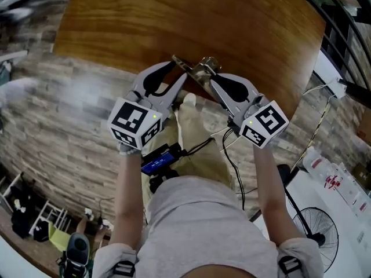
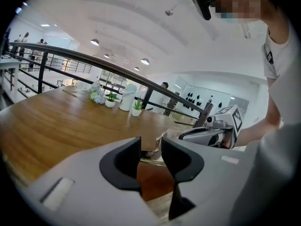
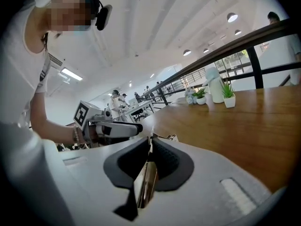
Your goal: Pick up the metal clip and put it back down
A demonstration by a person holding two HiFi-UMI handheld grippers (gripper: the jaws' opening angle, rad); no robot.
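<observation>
Just above frame centre, the right gripper (image 3: 149, 149) pinches the shiny flat metal clip (image 1: 200, 69) over the brown wooden table (image 1: 174, 22), with the left gripper (image 2: 150, 147) half-open beside it; the next move is probably to lower and release.

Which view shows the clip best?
Head view: most of the clip seen from above, at the table edge. Right gripper view: edge-on, pinched in the right gripper's jaws. Left gripper view: just a sliver beyond the left gripper's parted jaws.

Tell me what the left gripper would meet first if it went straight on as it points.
Probably the metal clip: it sits just ahead of the open left gripper, clamped by the right gripper. Past it lies the wooden table. Depth is unclear.
</observation>
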